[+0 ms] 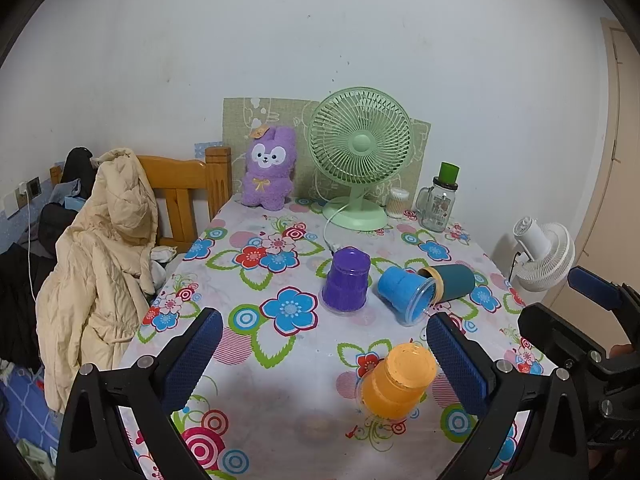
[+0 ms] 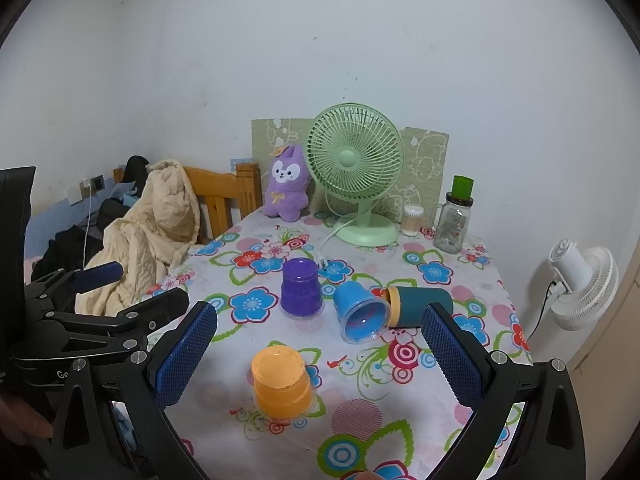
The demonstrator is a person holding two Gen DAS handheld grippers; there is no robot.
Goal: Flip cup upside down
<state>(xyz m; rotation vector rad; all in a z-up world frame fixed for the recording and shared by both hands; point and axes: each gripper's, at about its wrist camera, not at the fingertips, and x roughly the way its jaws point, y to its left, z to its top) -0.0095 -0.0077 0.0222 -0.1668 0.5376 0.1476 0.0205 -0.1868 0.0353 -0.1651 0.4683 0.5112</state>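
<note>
An orange cup (image 1: 398,382) (image 2: 282,382) stands upside down on the floral tablecloth near the front. A purple cup (image 1: 346,280) (image 2: 301,286) stands upside down behind it. A blue cup (image 1: 406,294) (image 2: 360,312) lies on its side with its mouth toward me. A teal cup with a yellow rim (image 1: 450,282) (image 2: 420,306) lies on its side behind it. My left gripper (image 1: 324,356) is open and empty above the table's front. My right gripper (image 2: 320,356) is open and empty, above the orange cup.
A green desk fan (image 1: 360,156) (image 2: 354,168), a purple plush (image 1: 270,168), a glass jar with a green cap (image 1: 440,200) and a cotton-swab tub (image 1: 397,202) stand at the back. A chair with a beige coat (image 1: 104,256) is at left. A white fan (image 1: 544,254) is at right.
</note>
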